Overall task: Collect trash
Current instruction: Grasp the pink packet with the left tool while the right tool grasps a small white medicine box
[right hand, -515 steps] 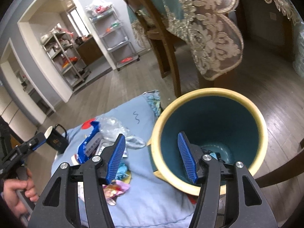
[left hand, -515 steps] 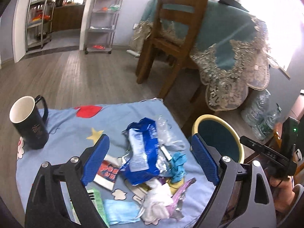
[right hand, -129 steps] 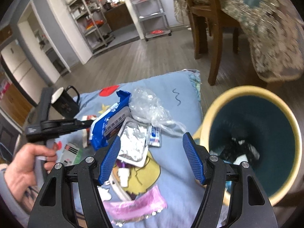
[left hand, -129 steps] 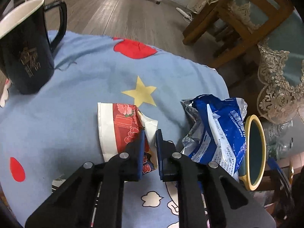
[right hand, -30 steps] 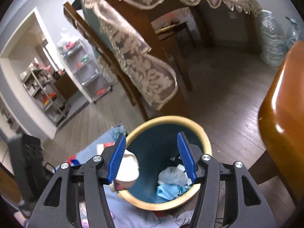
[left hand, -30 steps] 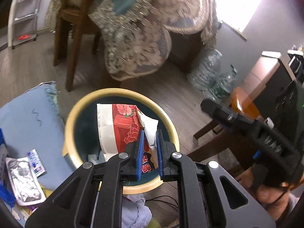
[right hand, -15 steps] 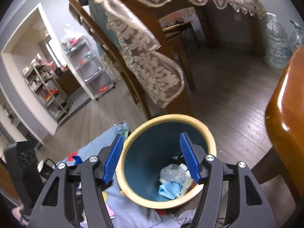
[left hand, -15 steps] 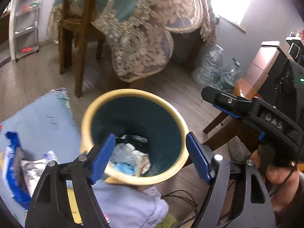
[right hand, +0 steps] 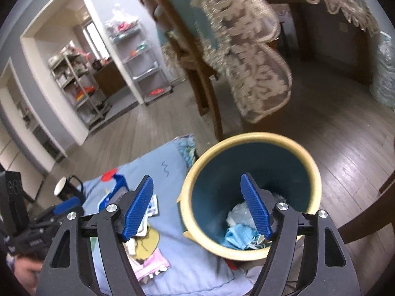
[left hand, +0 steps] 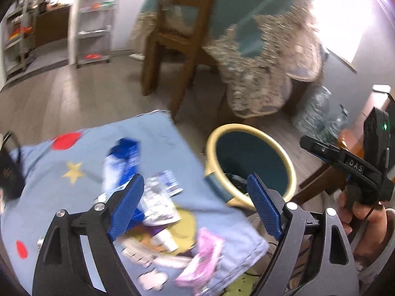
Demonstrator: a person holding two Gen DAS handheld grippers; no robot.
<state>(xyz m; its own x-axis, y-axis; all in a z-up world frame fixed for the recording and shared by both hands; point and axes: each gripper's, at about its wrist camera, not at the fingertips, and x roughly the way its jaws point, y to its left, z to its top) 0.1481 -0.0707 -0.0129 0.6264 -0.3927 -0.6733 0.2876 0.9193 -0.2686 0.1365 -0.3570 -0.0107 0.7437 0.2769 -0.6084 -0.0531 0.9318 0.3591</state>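
Left gripper (left hand: 195,207) tilted downward over the near edge of the blue cloth (left hand: 74,153), jaws spread wide and just opening further, nothing between the ribbed blue pads (left hand: 127,206). Right gripper (right hand: 197,207) also angled down, straddling the near rim of the bin (right hand: 249,139); its jaws have likewise been widening and grip nothing. A hand (left hand: 363,224) wrapped round the right gripper's black handle shows at the left camera's right edge.

Under the left gripper, litter on the cloth: a crinkled silver foil pack (left hand: 158,202), a pink wrapper (left hand: 202,254), a small white tube (left hand: 167,240), further back a blue-and-white plastic bag (left hand: 123,160). Picture blurred; print unreadable.

Bin round, cream rim, dark teal inside, standing just beside the cloth's right edge. Inside: a crumpled light-blue mask (right hand: 237,236) and clear plastic (right hand: 240,213).

Black mug (right hand: 68,188) at the cloth's far left. Beyond, a wooden chair (left hand: 177,42) and lace-edged tablecloth (left hand: 259,74).
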